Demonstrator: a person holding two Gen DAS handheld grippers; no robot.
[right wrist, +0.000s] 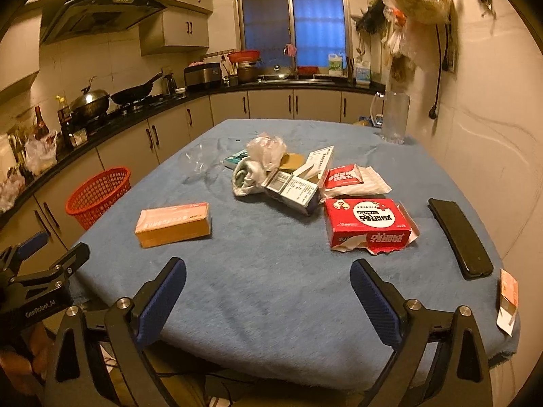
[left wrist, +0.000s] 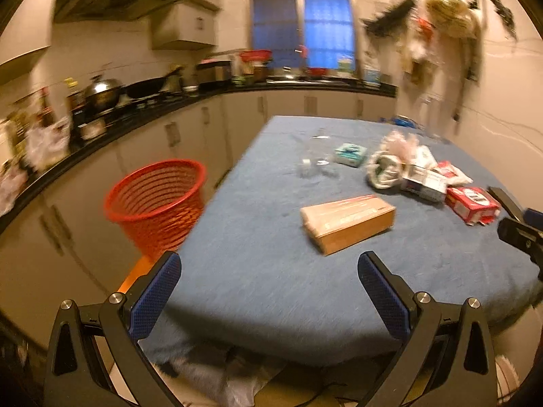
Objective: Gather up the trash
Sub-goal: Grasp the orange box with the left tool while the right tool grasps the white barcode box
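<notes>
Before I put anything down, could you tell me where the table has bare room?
Bare cloth lies along the near edge, between the orange box and red box. The middle pile around the open carton is crowded; the phone takes the right edge.

Both wrist cameras look forward and slightly down from the near edge of the blue fuzzy cloth-covered table (right wrist: pixel 271 288), toward the far window. The left view sits further left. Both show the flat orange cardboard box (left wrist: pixel 348 222) and the red plastic mesh basket (right wrist: pixel 98 195).

Near blue cloth (right wrist: pixel 271 288) lies bare; orange box (right wrist: pixel 173 224), red box (right wrist: pixel 368 225) stand beyond.
</notes>
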